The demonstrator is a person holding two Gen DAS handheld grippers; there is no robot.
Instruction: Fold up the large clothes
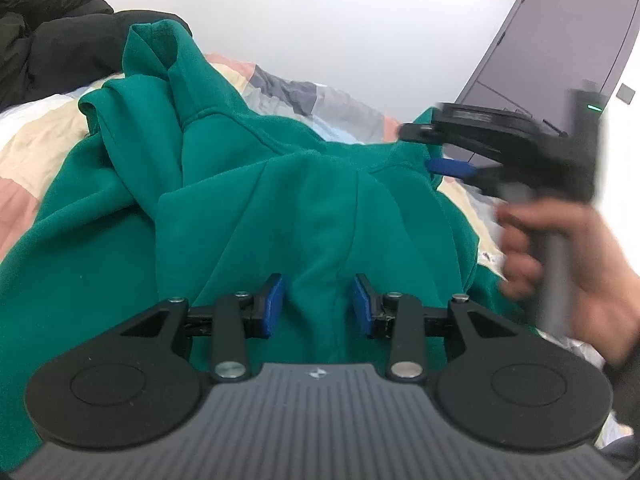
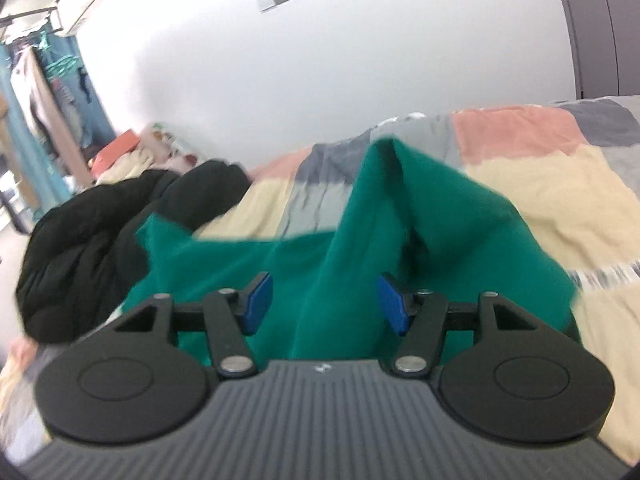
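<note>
A green hooded sweatshirt (image 1: pixel 304 200) lies rumpled on a patchwork quilt, with its hood (image 1: pixel 160 52) raised at the far left. My left gripper (image 1: pixel 319 304) is shut on a thick fold of the green fabric, and creases run from that fold up the garment. In the left wrist view my right gripper (image 1: pixel 430 148) shows blurred at the sweatshirt's right edge, held by a hand (image 1: pixel 560 260). Seen from its own camera, my right gripper (image 2: pixel 326 304) stands open over the sweatshirt (image 2: pixel 400 220). A ridge of cloth runs under the gap and the pads (image 2: pixel 256 300) do not press on it.
The quilt (image 2: pixel 540 184) covers the bed in cream, pink and grey patches. A black padded jacket (image 2: pixel 92 240) is heaped at the left, touching the sweatshirt. A white wall stands behind the bed, with a dark wardrobe (image 1: pixel 560 40) at the right and hanging clothes (image 2: pixel 48 92) far left.
</note>
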